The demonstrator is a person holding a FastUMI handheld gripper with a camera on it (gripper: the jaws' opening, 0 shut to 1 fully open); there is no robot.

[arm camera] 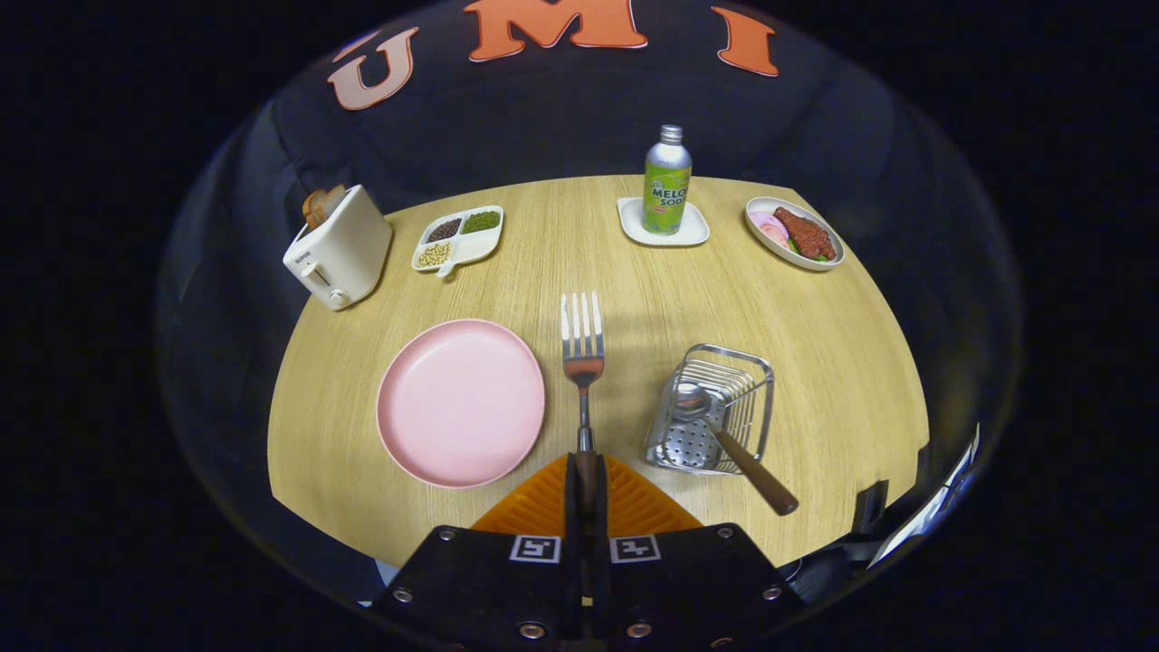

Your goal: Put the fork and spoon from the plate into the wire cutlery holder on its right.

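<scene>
My gripper [585,471] is shut on the wooden handle of a fork [582,349], whose metal tines point away from me, raised above the table. To the left of the fork lies the pink plate [460,400], bare. To the right stands the wire cutlery holder [715,409] with a perforated metal base. A spoon [724,435] leans in it, bowl inside and brown wooden handle sticking out over the near rim toward me.
At the back of the round wooden table [815,362] stand a white toaster [340,246] with bread, a divided dish [459,237] of beans, a green soda bottle [667,181] on a white coaster, and an oval dish [795,233] of food.
</scene>
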